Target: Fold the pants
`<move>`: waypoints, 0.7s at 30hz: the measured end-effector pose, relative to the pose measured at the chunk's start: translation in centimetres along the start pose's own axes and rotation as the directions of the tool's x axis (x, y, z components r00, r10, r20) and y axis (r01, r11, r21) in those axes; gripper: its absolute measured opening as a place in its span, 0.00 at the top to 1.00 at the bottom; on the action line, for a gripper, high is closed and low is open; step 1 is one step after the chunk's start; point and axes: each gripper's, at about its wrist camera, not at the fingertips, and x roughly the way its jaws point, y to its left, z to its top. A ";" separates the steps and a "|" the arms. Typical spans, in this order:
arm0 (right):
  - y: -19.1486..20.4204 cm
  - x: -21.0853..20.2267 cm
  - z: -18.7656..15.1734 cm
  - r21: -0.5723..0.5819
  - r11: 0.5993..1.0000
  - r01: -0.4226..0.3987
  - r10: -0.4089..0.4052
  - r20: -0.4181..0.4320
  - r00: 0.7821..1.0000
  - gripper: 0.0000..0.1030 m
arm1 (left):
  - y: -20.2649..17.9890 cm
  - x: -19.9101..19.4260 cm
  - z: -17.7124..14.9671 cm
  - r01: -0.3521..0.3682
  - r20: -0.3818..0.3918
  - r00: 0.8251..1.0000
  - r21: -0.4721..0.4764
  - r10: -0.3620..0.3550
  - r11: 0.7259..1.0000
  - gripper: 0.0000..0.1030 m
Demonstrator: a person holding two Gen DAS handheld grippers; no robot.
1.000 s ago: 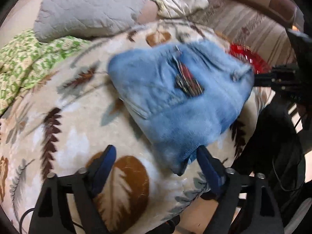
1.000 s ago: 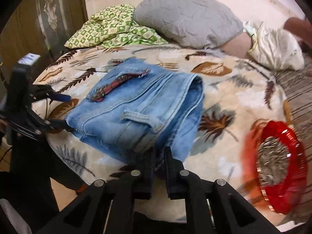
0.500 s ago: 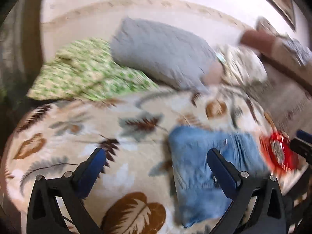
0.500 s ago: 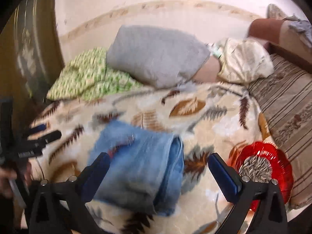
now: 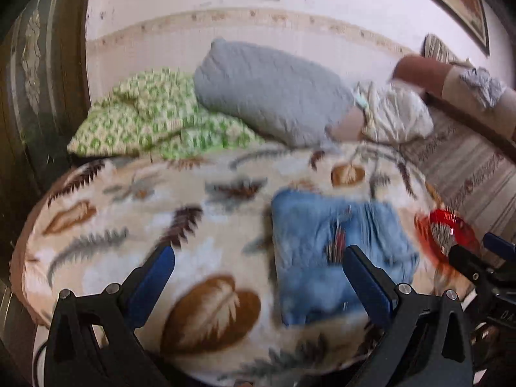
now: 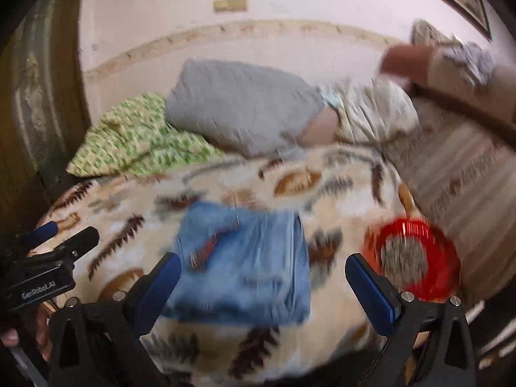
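- Both sets of blue-padded fingers stand wide apart and hold nothing: on our left gripper [image 5: 258, 269] the left finger [image 5: 151, 282] is over bare blanket and the right finger [image 5: 366, 282] overlaps the denim in the left wrist view.
- Our right gripper [image 6: 262, 275] is likewise spread, its fingers [image 6: 371, 288] well clear of the cloth in its own view.
- Between the two grippers lie the pants [image 6: 245, 258], blue jeans folded into a compact, roughly square bundle on the leaf-patterned blanket [image 5: 135, 225], a reddish patch showing on top.
- From the bundle, a red dish [image 6: 416, 258] with a grey filling sits at about 3 o'clock, near but apart from the denim.
- At about 12 o'clock are a grey pillow [image 5: 271, 96] and, toward 10 o'clock, a green patterned cloth [image 5: 151, 119].
- Both views are blurred, so we cannot tell whether the folded edges line up neatly.
- We judge the fold essentially done; the step in hand is a release and a last check.
- To do it well, we keep both pairs of fingers apart and lift straight away, so no pad catches a layer and drags the bundle open.
- If an edge looks loose, we press it flat from above instead of pinching it.
- We keep the right gripper away from the 3 o'clock side, where a careless sweep could tip the dish onto the blanket.
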 end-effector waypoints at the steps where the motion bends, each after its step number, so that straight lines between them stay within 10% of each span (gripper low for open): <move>1: 0.0 0.2 -1.1 0.011 1.000 0.013 -0.013 -0.019 1.000 0.00 | -0.2 0.1 -0.9 -0.006 -0.016 1.000 0.005 0.006 1.000 0.00; 21: -0.5 0.5 -5.2 0.020 0.999 0.038 -0.037 -0.078 0.996 0.00 | -0.1 -0.5 -3.1 -0.008 -0.033 0.999 -0.017 0.008 1.000 0.00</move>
